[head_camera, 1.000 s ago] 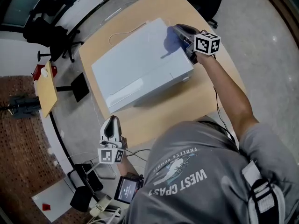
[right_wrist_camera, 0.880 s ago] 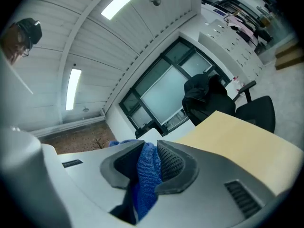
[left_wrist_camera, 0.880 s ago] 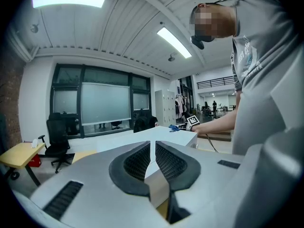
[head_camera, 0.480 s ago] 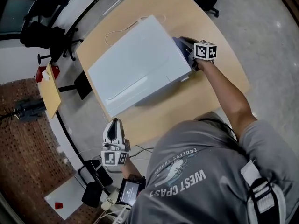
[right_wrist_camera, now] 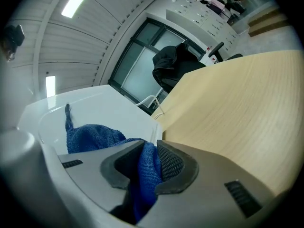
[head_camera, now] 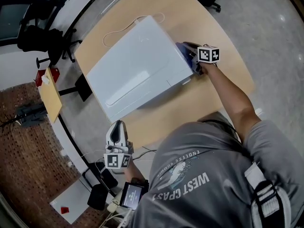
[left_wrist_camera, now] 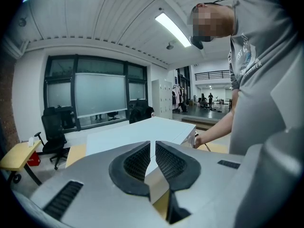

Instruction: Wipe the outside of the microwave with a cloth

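Right tool [right_wrist_camera: 151, 148]: gripped the blue woven cloth [right_wrist_camera: 95, 137] against the side of the white box-shaped microwave [head_camera: 133, 75].
Left tool [left_wrist_camera: 153, 151]: jaws were together, empty (clear of the light wooden table [head_camera: 209, 99]).
Risk: cloth could snag and pull free; unbraced microwave might slide.

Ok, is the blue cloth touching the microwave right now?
Touching. In the right gripper view the blue cloth, clamped in the right gripper, lies bunched against the white side of the microwave, no gap.
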`<state>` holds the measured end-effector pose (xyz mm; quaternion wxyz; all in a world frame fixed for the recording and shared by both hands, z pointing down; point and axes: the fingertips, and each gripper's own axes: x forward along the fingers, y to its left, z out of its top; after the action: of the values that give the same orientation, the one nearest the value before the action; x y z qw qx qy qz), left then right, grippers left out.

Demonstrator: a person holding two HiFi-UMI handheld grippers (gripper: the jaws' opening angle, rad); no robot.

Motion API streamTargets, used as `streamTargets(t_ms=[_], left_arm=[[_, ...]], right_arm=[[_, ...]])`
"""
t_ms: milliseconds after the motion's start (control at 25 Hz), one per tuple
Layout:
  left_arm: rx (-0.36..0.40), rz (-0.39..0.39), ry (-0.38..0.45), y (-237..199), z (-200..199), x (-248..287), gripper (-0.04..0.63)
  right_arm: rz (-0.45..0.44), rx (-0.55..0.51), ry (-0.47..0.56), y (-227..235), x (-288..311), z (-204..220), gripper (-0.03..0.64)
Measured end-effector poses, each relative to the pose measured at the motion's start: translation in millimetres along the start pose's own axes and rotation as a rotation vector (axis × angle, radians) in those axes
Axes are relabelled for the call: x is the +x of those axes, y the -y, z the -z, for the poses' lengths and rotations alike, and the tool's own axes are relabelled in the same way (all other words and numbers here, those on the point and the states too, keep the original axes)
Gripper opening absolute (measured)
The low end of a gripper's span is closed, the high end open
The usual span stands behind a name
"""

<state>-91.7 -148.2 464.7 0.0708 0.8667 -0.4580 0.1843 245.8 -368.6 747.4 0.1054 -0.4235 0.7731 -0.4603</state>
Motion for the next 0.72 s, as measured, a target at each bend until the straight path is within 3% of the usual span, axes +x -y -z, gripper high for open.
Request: streamTargets(t_ms=[720], left_arm=[[-0.001,0.001,0.005,5.6,-0.9,-0.1,0.051]], right_arm=[[0.008,0.003,-0.006,0.0,0.6,-1.1,0.087]])
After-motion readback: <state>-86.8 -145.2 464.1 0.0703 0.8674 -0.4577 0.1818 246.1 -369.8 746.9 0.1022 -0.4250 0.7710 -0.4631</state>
